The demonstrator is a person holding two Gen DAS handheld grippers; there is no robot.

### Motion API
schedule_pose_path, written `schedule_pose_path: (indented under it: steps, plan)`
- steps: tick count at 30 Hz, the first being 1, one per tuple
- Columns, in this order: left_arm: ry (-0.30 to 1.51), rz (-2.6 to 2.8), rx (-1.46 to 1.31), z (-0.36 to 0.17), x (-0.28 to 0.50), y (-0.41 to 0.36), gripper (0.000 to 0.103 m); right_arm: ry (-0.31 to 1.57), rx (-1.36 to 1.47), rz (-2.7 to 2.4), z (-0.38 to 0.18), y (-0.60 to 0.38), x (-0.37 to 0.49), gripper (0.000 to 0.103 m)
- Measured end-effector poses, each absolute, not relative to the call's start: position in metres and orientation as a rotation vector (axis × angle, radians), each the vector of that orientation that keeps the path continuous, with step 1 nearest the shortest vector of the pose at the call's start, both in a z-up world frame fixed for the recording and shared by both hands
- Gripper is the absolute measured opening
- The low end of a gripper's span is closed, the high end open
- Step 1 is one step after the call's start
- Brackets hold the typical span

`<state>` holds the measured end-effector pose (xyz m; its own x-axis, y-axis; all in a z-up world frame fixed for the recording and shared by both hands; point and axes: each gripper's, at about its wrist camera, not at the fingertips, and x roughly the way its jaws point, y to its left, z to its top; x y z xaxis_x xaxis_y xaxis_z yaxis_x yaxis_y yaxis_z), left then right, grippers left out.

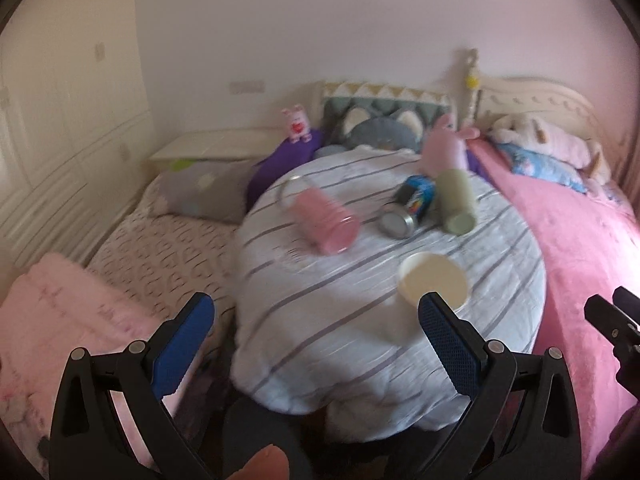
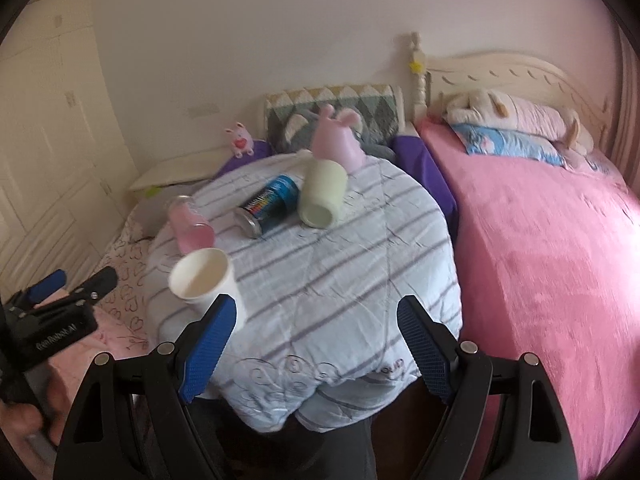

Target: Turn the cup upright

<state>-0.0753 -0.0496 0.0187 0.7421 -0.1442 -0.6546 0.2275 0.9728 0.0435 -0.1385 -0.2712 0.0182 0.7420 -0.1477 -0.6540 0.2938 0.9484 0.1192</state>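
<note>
While both grippers hang wide apart and hold nothing, the paper cup stands upright near the quilt's near left edge, mouth open, nothing visible inside. 3 containers lie on their sides farther back: pink cup, blue can, green cup; their contents cannot be seen. Both views are blurred. From the left view, the left gripper's right finger hides the paper cup's lower wall. Only the right view, over the right gripper, shows that wall.
</note>
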Motion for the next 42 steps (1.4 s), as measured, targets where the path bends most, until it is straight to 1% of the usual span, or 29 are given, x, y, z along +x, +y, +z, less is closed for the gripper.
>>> schedule_pose_path:
  steps: [9, 18, 25, 42]
  plan:
    - [0.700, -0.126, 0.177, 0.035, -0.103, -0.016, 0.103, 0.675, 0.155, -0.167, 0.024, -0.233, -0.133, 0.084]
    - [0.745, -0.139, 0.211, 0.025, -0.123, -0.020, 0.103, 0.708, 0.131, -0.129, 0.011, -0.208, -0.139, 0.084]
    - [0.778, -0.155, 0.199, 0.018, -0.133, -0.023, 0.103, 0.721, 0.138, -0.142, 0.006, -0.206, -0.146, 0.084]
    - [0.787, -0.157, 0.198, 0.019, -0.135, -0.027, 0.103, 0.727, 0.151, -0.145, 0.007, -0.211, -0.146, 0.084]
